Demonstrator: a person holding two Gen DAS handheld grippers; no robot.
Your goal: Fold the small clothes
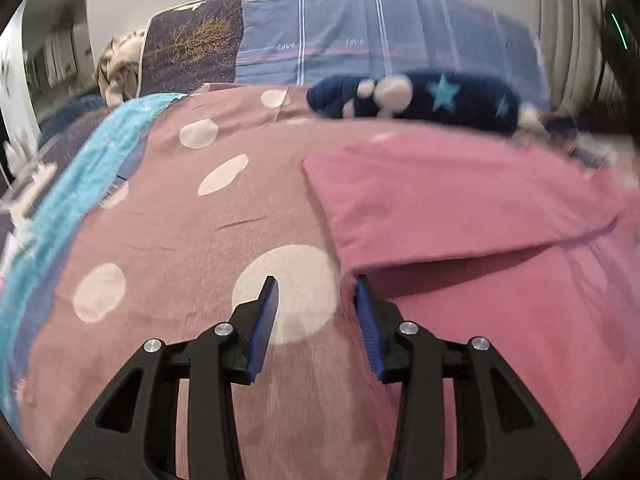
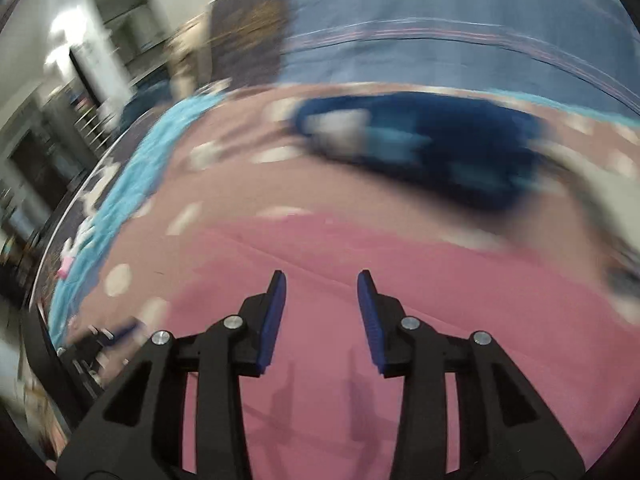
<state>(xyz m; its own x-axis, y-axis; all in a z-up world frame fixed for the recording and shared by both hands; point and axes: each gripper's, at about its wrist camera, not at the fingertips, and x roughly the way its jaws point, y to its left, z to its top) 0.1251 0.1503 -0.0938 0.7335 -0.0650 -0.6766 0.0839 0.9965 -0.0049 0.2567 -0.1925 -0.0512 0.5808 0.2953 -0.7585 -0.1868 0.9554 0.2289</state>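
Here, the left gripper [image 1: 316, 282] hangs low over a bed, its blue-padded jaws spread wide with nothing between them. Its left finger sits over a pale dot of the dusty-pink spotted bedsheet [image 1: 168, 240], while the right finger is just at the near left edge of the pink garment [image 1: 460, 208]. That garment lies to the right on the sheet, with an upper layer folded over a lower one and a shadowed crease between them.

Beyond the pink garment, near the far edge of the bed, lies a dark navy piece of clothing with turquoise stars [image 1: 416, 98]. Behind it stands a blue striped pillow [image 1: 360, 36], and to its left a dark pillow with a gold tree print [image 1: 192, 48]. A turquoise strip of bedding [image 1: 80, 176] runs along the left side of the sheet.

The right gripper [image 2: 322, 276] is likewise wide apart and holds nothing, hovering above the pink garment [image 2: 400, 280]. This view is strongly blurred; the navy clothing [image 2: 440, 152] shows as a dark smear farther back, and the other gripper's black frame [image 2: 96, 344] appears at lower left, too smeared to read.
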